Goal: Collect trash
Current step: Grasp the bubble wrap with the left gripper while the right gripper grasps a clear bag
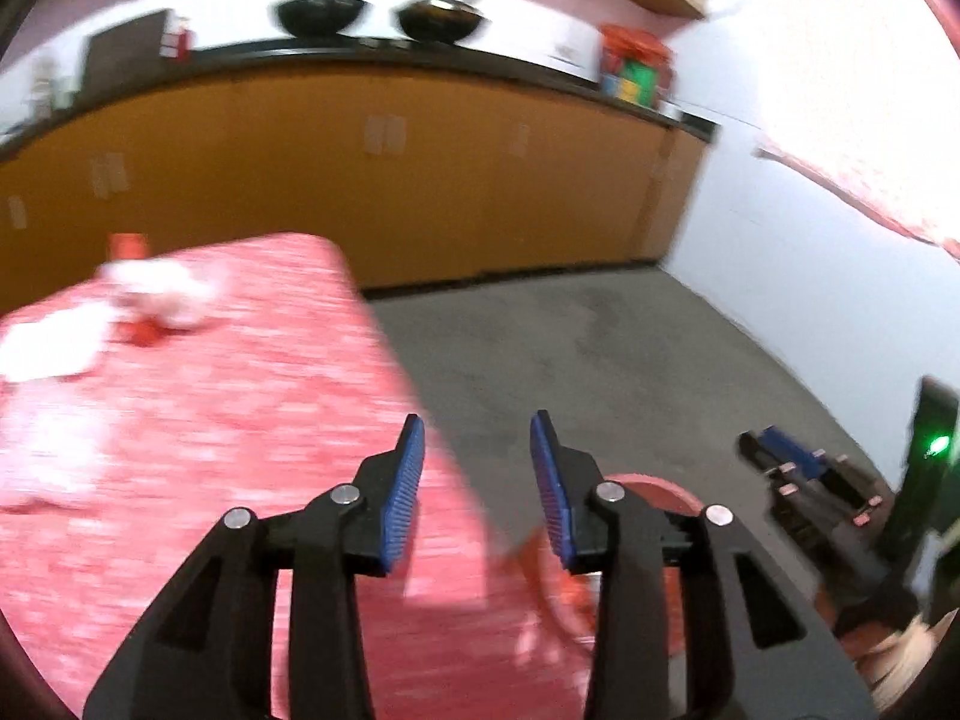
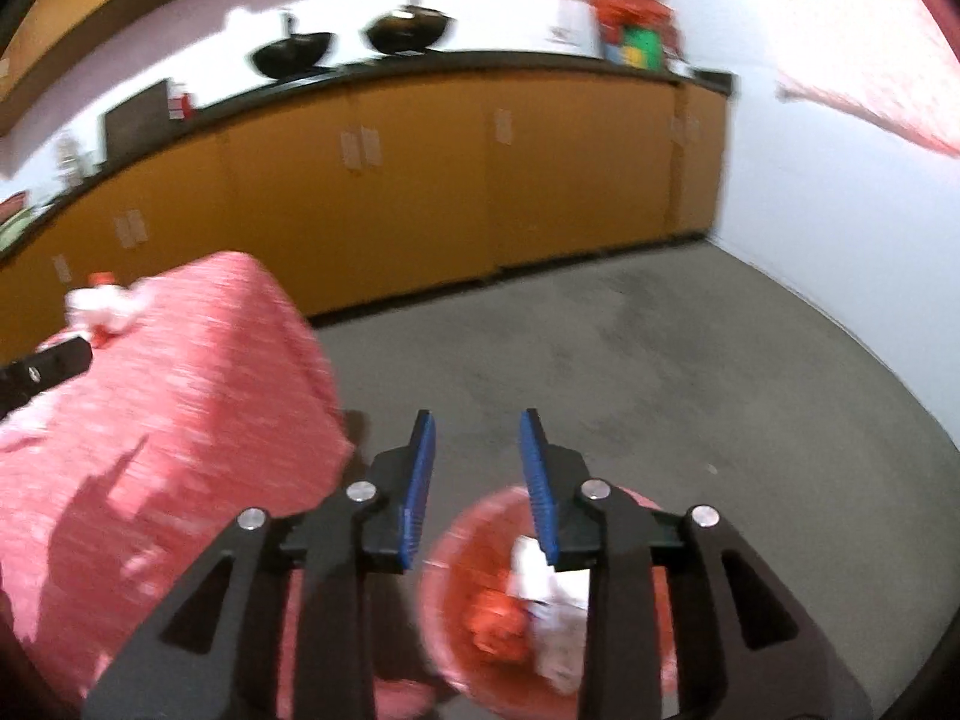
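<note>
A table under a red cloth [image 1: 210, 420] fills the left of both views. On its far part lie crumpled white paper [image 1: 162, 288], a small red scrap [image 1: 144, 333] and a flat white sheet [image 1: 48, 348]. A red bin [image 2: 468, 531] stands on the floor by the table corner and holds white paper [image 2: 540, 576] and a red wrapper [image 2: 498, 624]. My left gripper [image 1: 477, 420] is open and empty above the table's edge. My right gripper [image 2: 477, 414] is open and empty above the bin. The bin's rim [image 1: 654, 480] also shows in the left wrist view.
Grey floor [image 2: 630, 360] stretches beyond the table to orange cabinets [image 2: 420, 180] under a dark counter holding two black woks [image 2: 294, 54]. A white wall [image 2: 840, 210] closes the right side. The right gripper's body [image 1: 786, 456] appears at the right of the left wrist view.
</note>
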Motion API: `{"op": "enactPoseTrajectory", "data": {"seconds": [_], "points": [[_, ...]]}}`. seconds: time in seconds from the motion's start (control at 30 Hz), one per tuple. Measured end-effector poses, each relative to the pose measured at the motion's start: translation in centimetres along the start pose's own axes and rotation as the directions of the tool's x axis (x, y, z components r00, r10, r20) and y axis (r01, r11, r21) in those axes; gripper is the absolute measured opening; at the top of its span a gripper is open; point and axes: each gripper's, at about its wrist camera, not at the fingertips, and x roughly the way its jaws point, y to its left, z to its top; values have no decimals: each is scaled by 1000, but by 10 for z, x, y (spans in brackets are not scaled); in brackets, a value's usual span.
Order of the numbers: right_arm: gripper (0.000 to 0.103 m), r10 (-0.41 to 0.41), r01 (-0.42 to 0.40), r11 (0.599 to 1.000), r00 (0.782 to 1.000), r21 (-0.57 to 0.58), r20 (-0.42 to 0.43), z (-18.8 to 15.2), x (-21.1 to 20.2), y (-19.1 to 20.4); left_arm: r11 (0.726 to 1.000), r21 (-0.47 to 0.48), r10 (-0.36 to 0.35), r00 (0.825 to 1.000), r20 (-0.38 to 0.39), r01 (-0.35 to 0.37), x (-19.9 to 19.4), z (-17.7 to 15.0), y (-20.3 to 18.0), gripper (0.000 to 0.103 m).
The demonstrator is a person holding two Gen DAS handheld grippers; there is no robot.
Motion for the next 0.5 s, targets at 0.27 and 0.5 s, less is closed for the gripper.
{"op": "enactPoseTrajectory", "data": {"seconds": [0.27,0.5], "points": [[36,203,-200,973,979,-112,16,29,-9,121,943,-82,327,944,50,-322,-58,-10,147,56],[36,285,-282,940,958,-192,-9,33,-4,206,866,-193,467,884,-19,-462,-77,-24,248,63]]}}
